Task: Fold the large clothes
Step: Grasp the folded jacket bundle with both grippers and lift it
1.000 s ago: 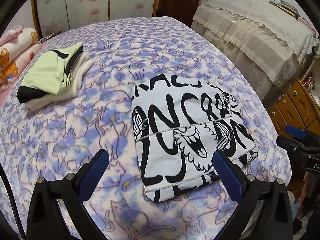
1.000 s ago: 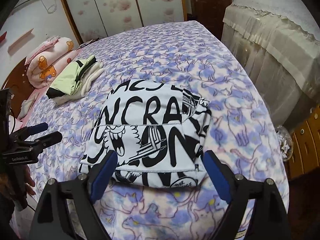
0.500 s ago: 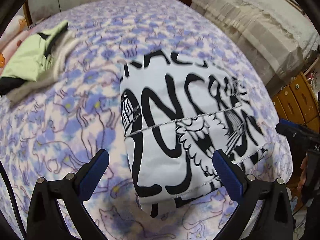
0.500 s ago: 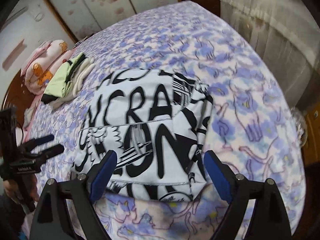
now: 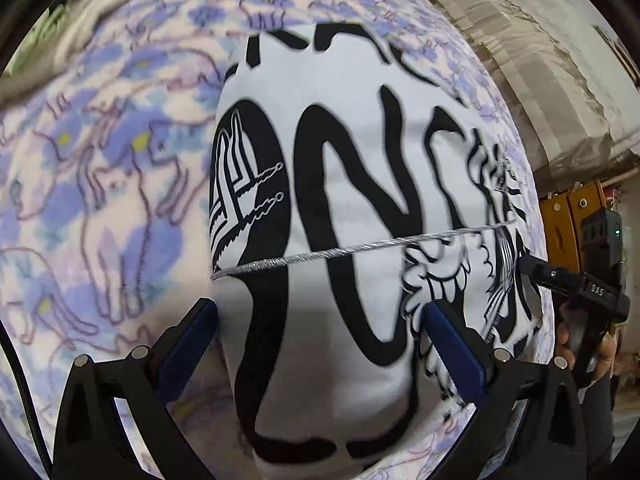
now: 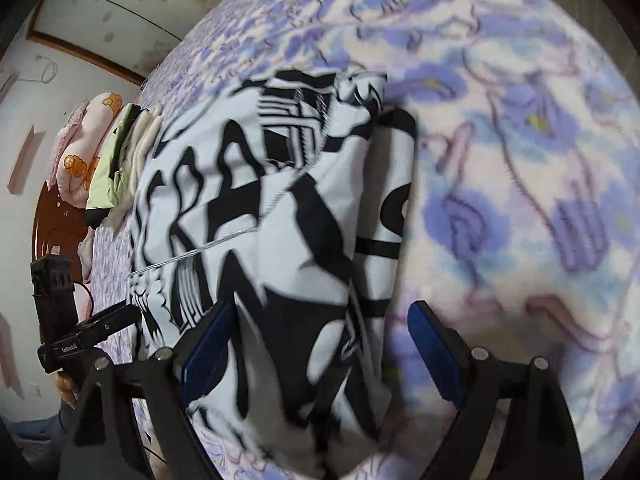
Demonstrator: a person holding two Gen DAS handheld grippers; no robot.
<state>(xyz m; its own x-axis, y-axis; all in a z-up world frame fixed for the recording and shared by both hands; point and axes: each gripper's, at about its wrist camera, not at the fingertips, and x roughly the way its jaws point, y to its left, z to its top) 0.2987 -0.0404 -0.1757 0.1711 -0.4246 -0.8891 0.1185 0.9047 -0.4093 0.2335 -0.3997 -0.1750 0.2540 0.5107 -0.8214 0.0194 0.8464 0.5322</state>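
Note:
A folded white garment with big black lettering (image 5: 352,200) lies on the bed and fills both views; it shows in the right wrist view (image 6: 280,208) too. My left gripper (image 5: 320,344) is open, low over the garment's near left part, its blue pads straddling the cloth. My right gripper (image 6: 320,344) is open over the garment's near right corner, the left pad above the cloth and the right pad above the bedspread. Each gripper shows at the edge of the other's view: the right one (image 5: 560,276) and the left one (image 6: 100,320).
The bedspread (image 6: 520,160) is purple with a cat print. A stack of folded light green and cream clothes (image 6: 124,160) and a pink bear-print pillow (image 6: 80,148) lie at the far left. A covered cabinet (image 5: 540,60) and wooden drawers (image 5: 568,216) stand right of the bed.
Both grippers have moved down and forward, close onto the folded garment, which now fills the views. Both stay open.

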